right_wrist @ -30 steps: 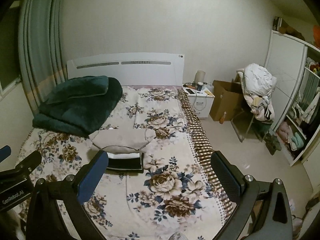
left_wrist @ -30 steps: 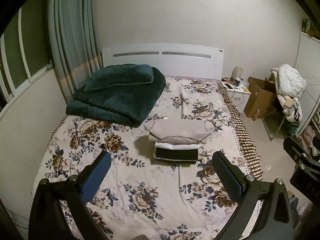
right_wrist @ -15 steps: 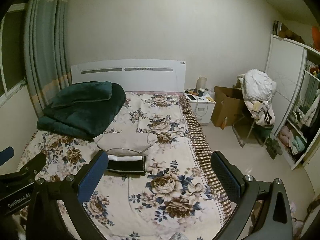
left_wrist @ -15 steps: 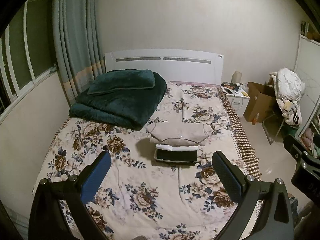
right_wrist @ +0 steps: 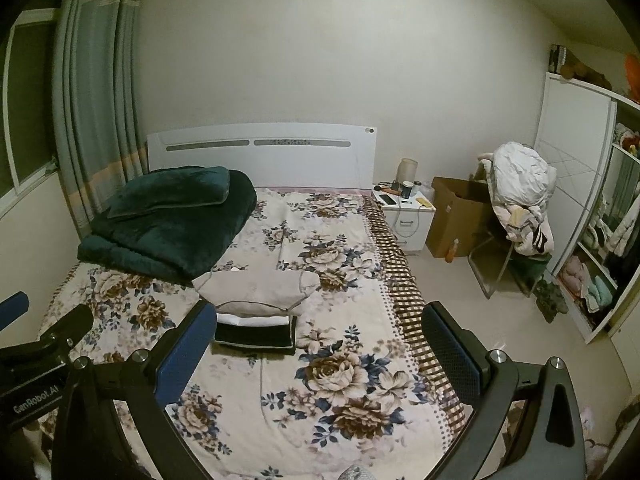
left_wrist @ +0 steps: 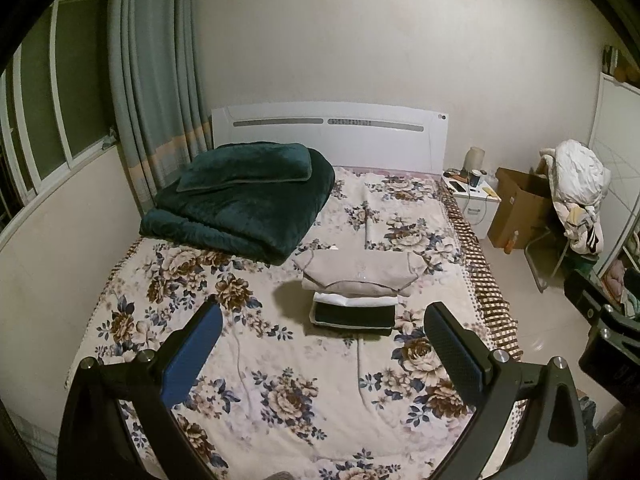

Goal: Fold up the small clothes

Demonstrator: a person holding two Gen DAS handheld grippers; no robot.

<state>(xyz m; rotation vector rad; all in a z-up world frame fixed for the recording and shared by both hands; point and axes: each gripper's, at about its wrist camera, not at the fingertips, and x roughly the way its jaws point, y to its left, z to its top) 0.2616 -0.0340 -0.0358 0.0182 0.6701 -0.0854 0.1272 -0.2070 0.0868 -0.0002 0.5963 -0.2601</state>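
Observation:
A stack of folded clothes lies in the middle of the floral bed (left_wrist: 280, 380): a beige garment (left_wrist: 360, 274) on top, a white one (left_wrist: 354, 300) under it, a dark one (left_wrist: 352, 316) at the bottom. The stack also shows in the right wrist view (right_wrist: 256, 292). My left gripper (left_wrist: 322, 348) is open and empty, held above the bed's near part, short of the stack. My right gripper (right_wrist: 316, 344) is open and empty, to the right of the stack. The left gripper's body (right_wrist: 36, 356) shows at the left edge of the right wrist view.
A folded dark green blanket (left_wrist: 244, 196) with a pillow lies at the bed's back left by the headboard (left_wrist: 328, 132). Curtain (left_wrist: 156, 80) and window at left. At right stand a nightstand (right_wrist: 404, 212), a cardboard box (right_wrist: 456, 216), a chair piled with clothes (right_wrist: 520, 200) and a wardrobe (right_wrist: 592, 220).
Both grippers have pulled back and tilted up from the stack, so more wall shows and the bed sits lower in view. Both stay open and empty.

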